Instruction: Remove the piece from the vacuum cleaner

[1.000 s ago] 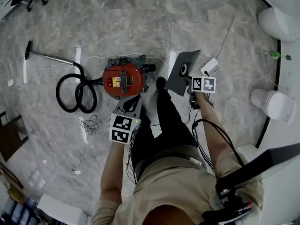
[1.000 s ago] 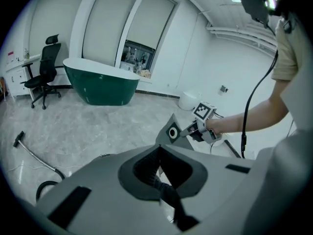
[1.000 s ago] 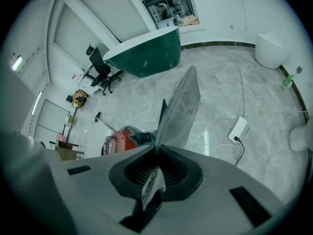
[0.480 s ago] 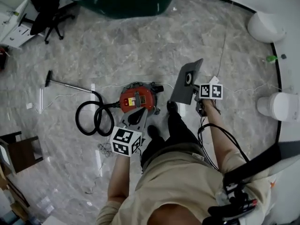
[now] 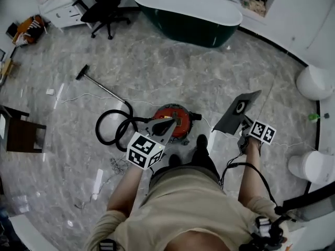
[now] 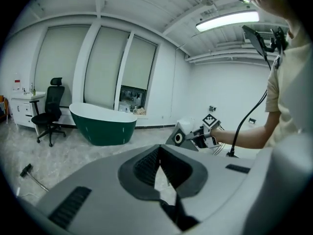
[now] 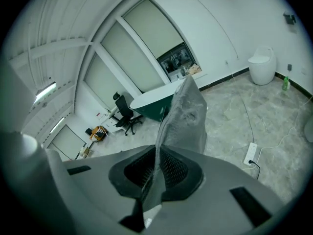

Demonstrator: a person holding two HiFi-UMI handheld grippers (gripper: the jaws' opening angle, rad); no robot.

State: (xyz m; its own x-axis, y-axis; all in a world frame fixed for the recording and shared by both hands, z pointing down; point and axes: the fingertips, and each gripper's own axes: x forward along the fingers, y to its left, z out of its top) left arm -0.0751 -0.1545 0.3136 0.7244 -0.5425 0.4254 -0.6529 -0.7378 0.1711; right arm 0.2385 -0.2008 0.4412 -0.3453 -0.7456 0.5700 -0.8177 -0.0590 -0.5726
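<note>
right claw (image 7: pixel 155 161): clamped on the grey panel's (image 7: pixel 188 115) edge
left claw (image 6: pixel 157 153): pinched together, empty
risk: we only grip one edge; panel ahead of the claw might swivel loose

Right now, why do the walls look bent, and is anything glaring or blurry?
Head view: the wide-angle lens bends lines, like the bathtub. Left gripper view: the ceiling lamp glares white and the corners go black. Right gripper view: the grey piece looks slightly soft.
</note>
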